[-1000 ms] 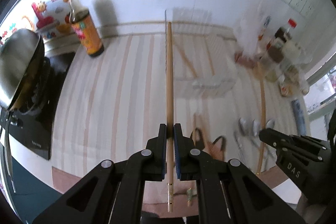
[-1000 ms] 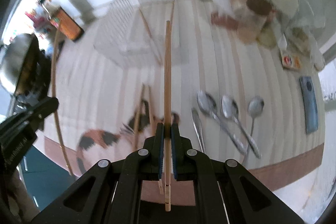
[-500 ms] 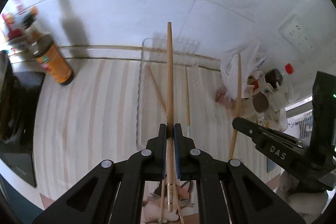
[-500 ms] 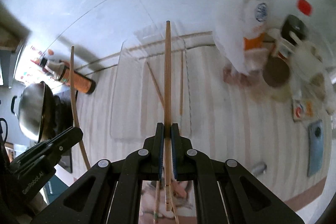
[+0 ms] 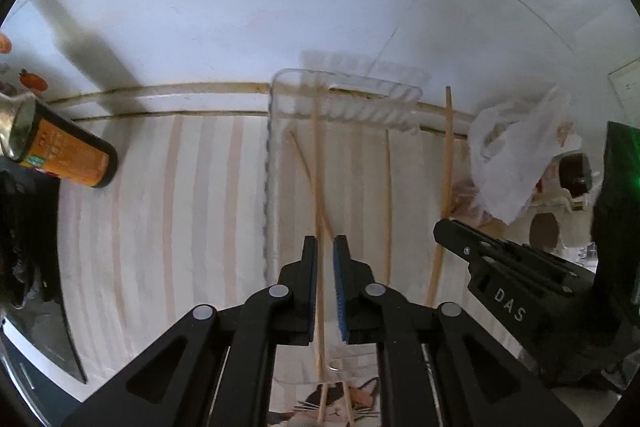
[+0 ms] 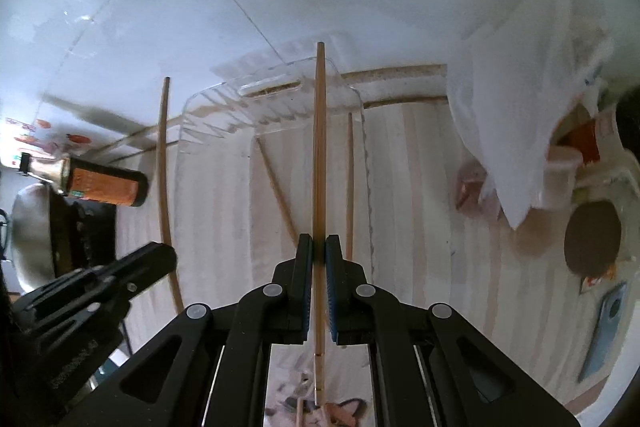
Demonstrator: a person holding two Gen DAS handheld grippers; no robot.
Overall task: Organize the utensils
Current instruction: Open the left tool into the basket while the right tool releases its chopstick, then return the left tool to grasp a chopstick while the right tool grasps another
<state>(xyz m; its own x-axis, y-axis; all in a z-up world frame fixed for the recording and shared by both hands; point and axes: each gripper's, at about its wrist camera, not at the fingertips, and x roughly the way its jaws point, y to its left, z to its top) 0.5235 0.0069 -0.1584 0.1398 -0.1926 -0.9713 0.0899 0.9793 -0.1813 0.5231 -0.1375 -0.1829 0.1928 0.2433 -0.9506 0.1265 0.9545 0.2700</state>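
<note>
A clear plastic tray (image 5: 270,163) stands against the wall with two wooden chopsticks (image 5: 387,195) lying in it. My left gripper (image 5: 325,241) hangs over the tray with its jaws opening. A blurred chopstick (image 5: 316,155) runs between the pads, close to the left pad, and is not pinched. My right gripper (image 6: 319,239) is shut on another chopstick (image 6: 320,147), whose tip points over the tray's far rim (image 6: 280,87). Each gripper shows in the other view: the right one (image 5: 440,229) beside the tray's right side, the left one (image 6: 168,255) at its left.
An orange-labelled sauce bottle (image 5: 68,159) stands left of the tray by the black stove (image 5: 24,227) and a steel wok (image 6: 28,227). A white plastic bag (image 5: 516,155) and jars crowd the right. A cat-print mat (image 5: 352,403) lies below the tray.
Both grippers have travelled from the front of the counter to the tray by the wall. The left jaws have parted and their chopstick is no longer gripped.
</note>
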